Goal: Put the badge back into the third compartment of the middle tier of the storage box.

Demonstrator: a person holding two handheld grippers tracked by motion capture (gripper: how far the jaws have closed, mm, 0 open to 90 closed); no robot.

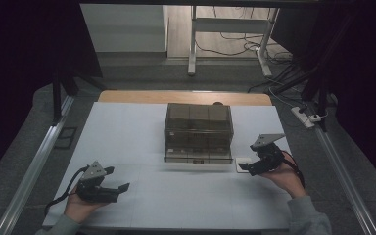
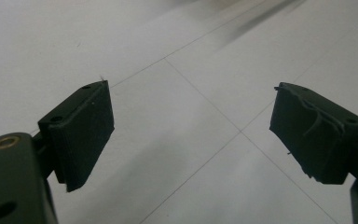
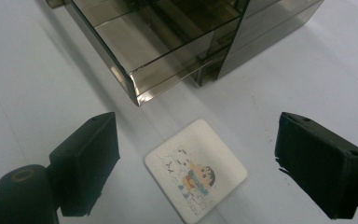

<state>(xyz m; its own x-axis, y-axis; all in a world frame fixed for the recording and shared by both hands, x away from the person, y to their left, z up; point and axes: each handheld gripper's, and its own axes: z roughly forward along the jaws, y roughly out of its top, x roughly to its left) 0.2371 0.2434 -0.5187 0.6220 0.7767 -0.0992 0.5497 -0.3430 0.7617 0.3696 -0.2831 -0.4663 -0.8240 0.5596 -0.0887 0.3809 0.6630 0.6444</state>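
Figure. The small square card, white with a cartoon print, lay flat on the counter just beside the front right corner of the smoky clear drawer box. In the right gripper view it sat between and below the two black jaws, touched by neither. The right tongs stood wide, with the card not yet gripped; the work appeared to be at its approach stage, with the pick-up and any placing still to come. One drawer of the box stood pulled out towards the card, empty as far as could be seen, and seemed a likely destination, though that is a judgement only.

The left tongs also stood wide and held nothing, resting low near the front left part of the counter, well apart from card and box.

Comparison of views: the high view gave the overall layout, with the box at the centre, both hands at the near edge, and the floor with cables beyond, but rendered the card as a pale patch beside the right tongs. The right gripper view resolved the card's picture, its rounded corners and the open drawer's front edge. The left gripper view showed the pads over bare white counter crossed by thin lines
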